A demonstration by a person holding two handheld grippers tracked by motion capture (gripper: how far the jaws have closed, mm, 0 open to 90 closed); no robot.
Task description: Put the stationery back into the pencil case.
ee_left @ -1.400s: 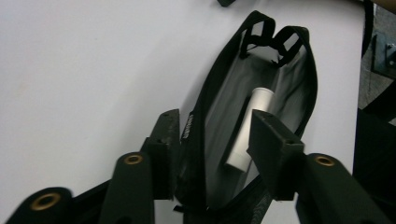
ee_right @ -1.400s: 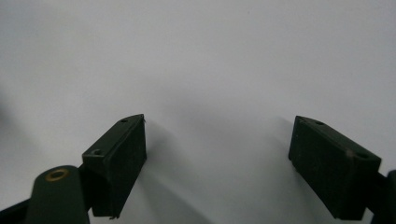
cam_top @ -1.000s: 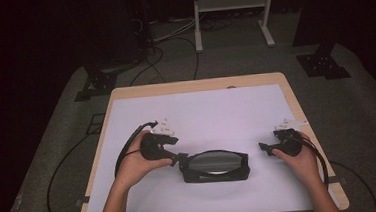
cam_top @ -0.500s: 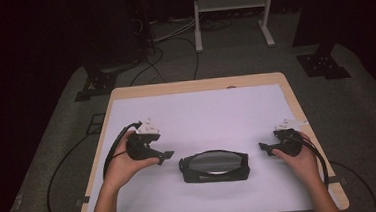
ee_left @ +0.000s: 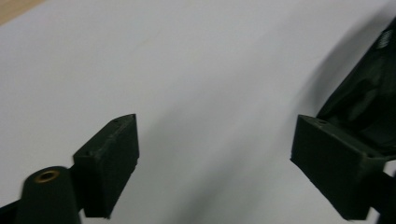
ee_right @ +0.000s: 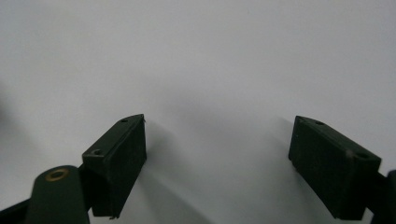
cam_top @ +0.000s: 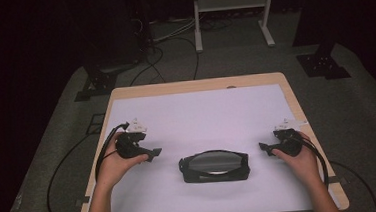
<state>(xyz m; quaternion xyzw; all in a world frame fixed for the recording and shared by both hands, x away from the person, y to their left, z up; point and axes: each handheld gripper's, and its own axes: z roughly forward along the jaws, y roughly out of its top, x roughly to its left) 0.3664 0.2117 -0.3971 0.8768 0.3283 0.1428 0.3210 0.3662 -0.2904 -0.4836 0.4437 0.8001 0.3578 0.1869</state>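
Note:
A black pouch-like case (cam_top: pixel 214 167) with a grey top panel lies flat near the front middle of the white table sheet (cam_top: pixel 201 115). My left gripper (cam_top: pixel 154 152) rests on the sheet a short way left of the case, open, its jaws wide apart with nothing between them (ee_left: pixel 215 163). The case's edge (ee_left: pixel 369 93) appears at the right of the left gripper view. To the right of the case, my right gripper (cam_top: pixel 264 147) is also open over bare white sheet (ee_right: pixel 217 158), clear of the case.
The table has a wooden rim (cam_top: pixel 194 84). Cables (cam_top: pixel 171 42), dark stand bases (cam_top: pixel 323 64) and a white metal frame (cam_top: pixel 232 12) stand on the grey floor beyond the far edge. A cable (cam_top: pixel 104 152) trails from the left gripper.
My left gripper has pulled back to the left, away from the case's left end where it was a second ago. The right gripper and the case have stayed in place.

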